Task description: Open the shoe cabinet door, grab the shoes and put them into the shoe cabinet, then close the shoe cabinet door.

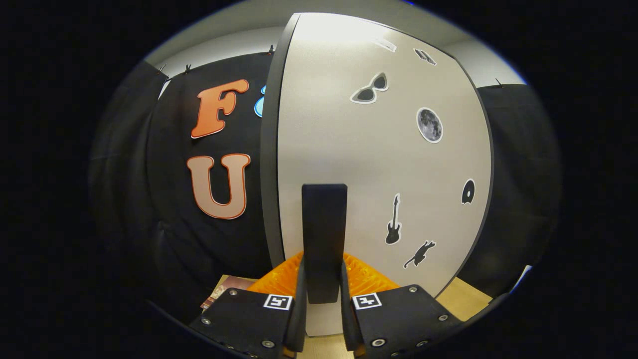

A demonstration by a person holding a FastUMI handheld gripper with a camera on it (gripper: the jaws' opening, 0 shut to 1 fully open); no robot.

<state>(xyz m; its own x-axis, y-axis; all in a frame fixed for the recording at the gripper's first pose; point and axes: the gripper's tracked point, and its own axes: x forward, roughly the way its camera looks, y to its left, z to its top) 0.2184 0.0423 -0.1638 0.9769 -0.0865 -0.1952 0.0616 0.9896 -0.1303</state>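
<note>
The shoe cabinet door (369,164) is a pale panel with a dark edge, and it stands right in front of me. Small stickers dot it: sunglasses, a moon, a guitar, a cat. A dark upright bar handle (324,234) sticks out from the door's lower part. My gripper (323,294) is shut on that handle, one finger pressing on each side of its lower end. I cannot tell from here how far the door stands from the cabinet body.
A light wooden surface (463,299) lies below the door at the right. Left of the fingers a small brownish flat thing (224,291) lies on that surface. Black cloth hangs on both sides of the door.
</note>
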